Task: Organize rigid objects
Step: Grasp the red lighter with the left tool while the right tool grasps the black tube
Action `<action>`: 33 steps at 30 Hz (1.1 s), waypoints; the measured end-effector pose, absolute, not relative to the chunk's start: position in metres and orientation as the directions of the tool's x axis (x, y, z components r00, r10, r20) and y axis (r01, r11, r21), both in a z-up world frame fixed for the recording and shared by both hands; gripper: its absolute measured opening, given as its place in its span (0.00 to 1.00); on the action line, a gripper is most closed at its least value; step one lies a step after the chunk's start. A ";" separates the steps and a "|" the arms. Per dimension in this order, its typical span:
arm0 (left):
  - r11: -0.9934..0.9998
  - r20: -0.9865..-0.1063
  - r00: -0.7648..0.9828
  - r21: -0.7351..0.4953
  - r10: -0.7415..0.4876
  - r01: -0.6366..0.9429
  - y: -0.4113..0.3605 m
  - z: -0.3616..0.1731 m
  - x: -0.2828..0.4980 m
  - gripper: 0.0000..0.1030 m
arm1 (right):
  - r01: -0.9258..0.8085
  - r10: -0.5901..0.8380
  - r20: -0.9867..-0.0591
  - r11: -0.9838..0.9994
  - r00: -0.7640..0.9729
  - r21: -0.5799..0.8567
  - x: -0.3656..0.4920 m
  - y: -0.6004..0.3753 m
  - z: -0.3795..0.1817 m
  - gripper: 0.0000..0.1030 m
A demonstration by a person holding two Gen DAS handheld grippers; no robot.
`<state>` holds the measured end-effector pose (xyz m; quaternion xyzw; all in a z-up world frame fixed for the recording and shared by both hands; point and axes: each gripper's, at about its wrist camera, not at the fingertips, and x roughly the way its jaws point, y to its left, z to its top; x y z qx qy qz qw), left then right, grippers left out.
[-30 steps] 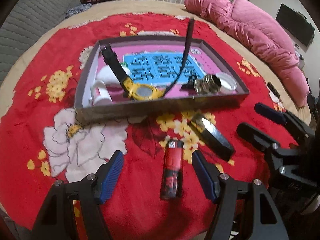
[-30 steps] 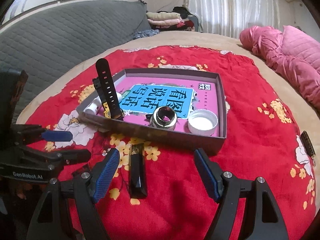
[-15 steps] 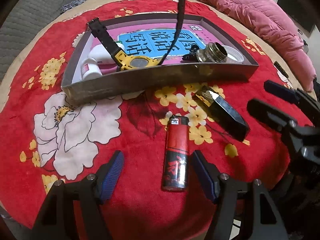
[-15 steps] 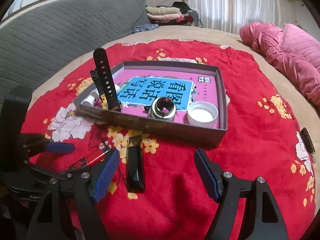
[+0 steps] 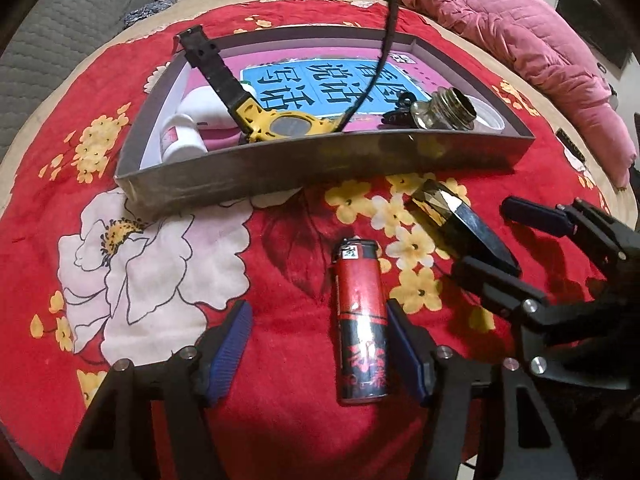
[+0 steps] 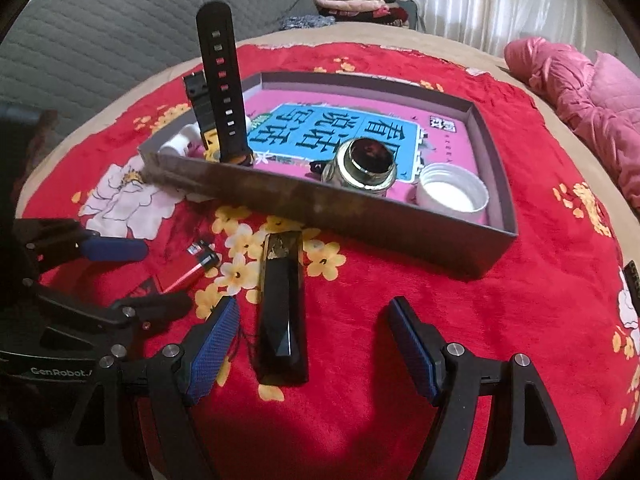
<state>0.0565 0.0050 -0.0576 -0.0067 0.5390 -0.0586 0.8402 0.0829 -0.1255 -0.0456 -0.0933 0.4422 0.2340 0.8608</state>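
Left wrist view shows the left gripper [image 5: 316, 350] spread over the red lighter [image 5: 362, 324], which lies on the red floral blanket [image 5: 160, 280] just in front of the grey box [image 5: 320, 160]; its jaws have just been closing, the lighter sits between them against the right-hand pad, and the other pad is still clear of it. To take it well, the gripper should shift so the lighter sits centred, settle low, and pinch across the narrow body. In the right wrist view the right gripper [image 6: 314, 350] is also spread, straddling the black faceted case [image 6: 282, 312], which lies nearer its left pad and is not yet pinched; the same centring applies. Both grippers tilt steeply down toward the blanket, side by side, aimed at the box, which holds a yellow watch [image 5: 280, 126], a glass jar [image 6: 364, 166] and a white lid [image 6: 452, 194].
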 end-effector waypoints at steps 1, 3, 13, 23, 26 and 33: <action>0.993 -0.904 0.413 -0.079 -0.109 0.088 0.006 -0.058 0.057 0.62 | -0.482 0.319 -0.806 0.875 0.499 0.047 0.084 -0.125 -0.047 0.76; 0.993 -0.903 0.415 -0.087 -0.114 0.084 0.009 -0.058 0.059 0.61 | -0.484 0.317 -0.807 0.874 0.498 0.044 0.086 -0.123 -0.050 0.76; 0.993 -0.893 0.435 -0.097 -0.119 0.072 0.017 -0.064 0.066 0.56 | -0.494 0.279 -0.809 0.869 0.517 -0.015 0.087 -0.113 -0.060 0.74; 0.995 -0.882 0.459 -0.098 -0.103 0.034 0.024 -0.062 0.069 0.33 | -0.542 0.315 -0.799 0.840 0.513 -0.017 0.080 -0.109 -0.057 0.25; 0.993 -0.878 0.465 -0.118 -0.111 0.013 0.031 -0.061 0.069 0.22 | -0.556 0.323 -0.795 0.831 0.513 -0.021 0.078 -0.107 -0.055 0.22; 0.986 -0.868 0.474 -0.169 -0.150 0.003 0.039 -0.059 0.067 0.22 | -0.550 0.381 -0.781 0.833 0.496 0.057 0.081 -0.116 -0.045 0.22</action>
